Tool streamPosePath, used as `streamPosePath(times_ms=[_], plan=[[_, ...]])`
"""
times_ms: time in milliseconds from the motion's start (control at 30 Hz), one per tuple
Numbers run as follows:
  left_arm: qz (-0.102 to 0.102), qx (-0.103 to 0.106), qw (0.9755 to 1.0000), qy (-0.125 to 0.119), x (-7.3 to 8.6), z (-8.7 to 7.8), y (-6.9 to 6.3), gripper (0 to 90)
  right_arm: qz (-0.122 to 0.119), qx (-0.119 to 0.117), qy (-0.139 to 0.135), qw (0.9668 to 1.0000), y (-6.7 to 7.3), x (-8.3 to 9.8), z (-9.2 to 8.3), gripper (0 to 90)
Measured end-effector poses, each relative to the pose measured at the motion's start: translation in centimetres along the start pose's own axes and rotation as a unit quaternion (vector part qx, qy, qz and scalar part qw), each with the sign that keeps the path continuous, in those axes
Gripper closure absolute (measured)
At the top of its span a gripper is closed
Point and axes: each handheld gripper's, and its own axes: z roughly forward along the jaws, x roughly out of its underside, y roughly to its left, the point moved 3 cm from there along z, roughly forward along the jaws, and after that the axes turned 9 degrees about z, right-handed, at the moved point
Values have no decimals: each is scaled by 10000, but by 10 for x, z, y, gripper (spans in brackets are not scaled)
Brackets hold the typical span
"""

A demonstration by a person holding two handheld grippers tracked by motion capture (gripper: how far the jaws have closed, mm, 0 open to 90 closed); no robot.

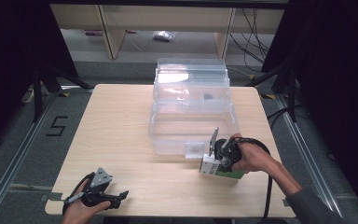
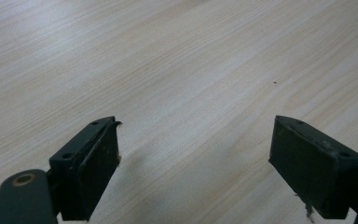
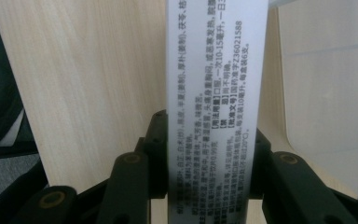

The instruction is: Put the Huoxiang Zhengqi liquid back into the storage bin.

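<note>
The left gripper (image 1: 114,198) rests at the table's (image 1: 121,126) near left edge, jaws spread on nothing. At near right, the right gripper (image 1: 213,164) pinches a box (image 1: 216,169) just before the clear bin (image 1: 193,119).

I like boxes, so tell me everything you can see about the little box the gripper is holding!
The small box is a white-and-green carton, seemingly cardboard, with a white side covered in small black printed text. The right gripper clamps it, one jaw on either side. It sits at the wooden table's near right, just in front of the clear plastic bin.
</note>
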Motion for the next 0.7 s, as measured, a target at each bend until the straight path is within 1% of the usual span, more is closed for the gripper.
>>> streamPosePath(times_ms=[67, 100, 133, 167, 200, 233, 267, 300, 367, 400, 433, 467, 567, 600, 700], plan=[[4, -1, 10000, 2, 0, 0, 0, 151, -9, -27, -21, 10000, -1, 0, -2, 641], [-10, 0, 10000, -9, 0, 0, 0, 151, 114, -27, -52, 9999, 0, 1, -5, 640], [-3, 2, 10000, -4, 0, 0, 0, 151, 36, -130, -155, 9998, 0, 0, -8, 640], [20, 2, 10000, 11, 0, 0, 0, 151, 36, -130, -155, 9998, 0, 0, -8, 640], [6, 5, 10000, 4, 0, 0, 0, 151, 61, -74, -131, 9999, 0, 0, -10, 640], [3, 2, 10000, 2, 0, 0, 0, 151, -3, -64, -136, 9999, -1, 0, -13, 640], [-2, 7, 10000, -1, 0, 0, 0, 151, -45, -64, -212, 9997, -2, 0, -17, 640], [1, 11, 10000, 4, 0, 0, 0, 151, 42, -86, -206, 9997, -2, 0, -20, 640], [-2, 2, 10000, 0, 0, 0, 0, 152, 38, -121, -215, 9997, -2, 0, -22, 640], [-3, -1, 10000, -4, 0, 0, 0, 151, 64, -115, -271, 9995, -1, 0, -26, 640], [-7, -3, 10000, -6, 0, 0, 0, 151, -8, -132, -301, 9995, -2, -1, -29, 640], [-1, 0, 10000, 0, 0, 0, 0, 151, 86, -140, -304, 9994, -1, 0, -31, 640], [-9, 0, 10000, -4, 0, 0, 0, 151, 18, -177, -375, 9991, -2, -1, -36, 640], [-12, 2, 10000, -15, 0, 0, 0, 151, 43, -177, -385, 9991, -2, -1, -37, 640], [3, 7, 10000, 11, 0, 0, 0, 151, 16, -191, -446, 9988, -2, -2, -44, 640]])
